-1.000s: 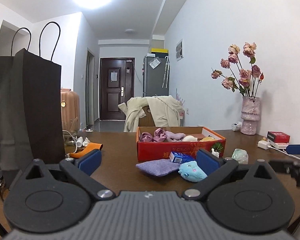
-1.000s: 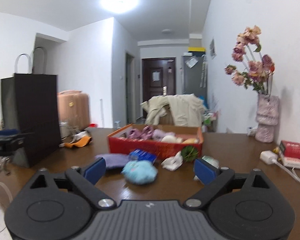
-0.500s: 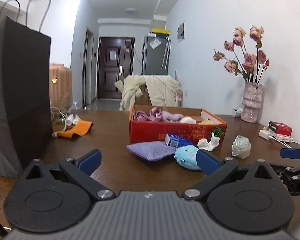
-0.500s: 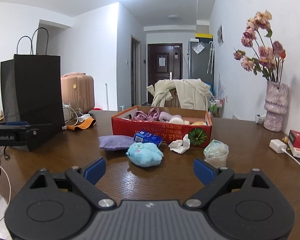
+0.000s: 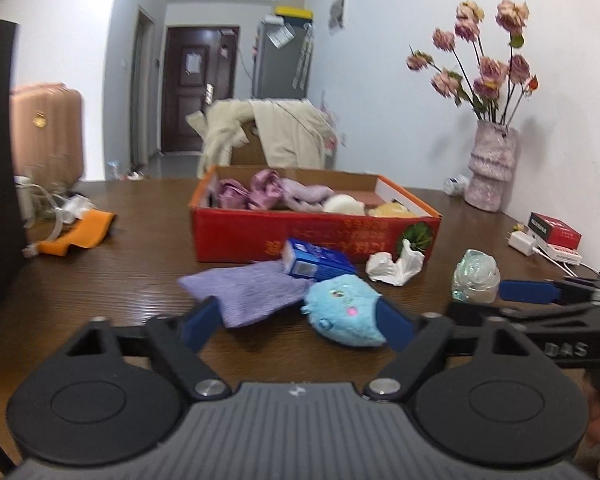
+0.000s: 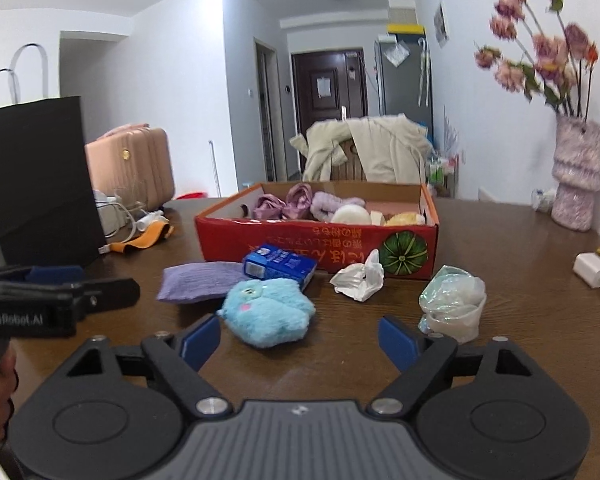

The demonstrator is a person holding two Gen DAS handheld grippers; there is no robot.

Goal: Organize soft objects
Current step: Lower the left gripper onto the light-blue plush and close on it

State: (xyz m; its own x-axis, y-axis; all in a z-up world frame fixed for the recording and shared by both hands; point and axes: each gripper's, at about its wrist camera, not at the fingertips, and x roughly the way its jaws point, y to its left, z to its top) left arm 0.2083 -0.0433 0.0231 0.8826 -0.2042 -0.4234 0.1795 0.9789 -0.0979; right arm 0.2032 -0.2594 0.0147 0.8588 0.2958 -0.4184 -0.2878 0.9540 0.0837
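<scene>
The red box [image 6: 316,240] on the tabletop [image 6: 520,340] is the landmark: it already holds soft pieces, purple, white and yellow, so it looks like the place for the rest. Just in front of the box, toward its left end, lies the purple cloth [image 6: 198,284], flat and limp; it should weigh next to nothing and will sag, so pinch it at a bunched edge rather than in the flat middle. Nearer the cameras than the box, overlapping the cloth's right corner, sits the blue plush [image 6: 268,312], light, springy and easy to squash; take it across its fat middle. A blue carton [image 6: 280,266] leans against the box front behind the plush; stiff, probably not for sorting. Right of it, against the box front, a crumpled white wrapper [image 6: 358,280].

The left gripper [image 5: 296,326] has just been closing a little, fingers wide apart, empty, with cloth and plush ahead of them. The right gripper [image 6: 300,338] likewise: narrowing, wide, holding nothing, aimed beside the plush
</scene>
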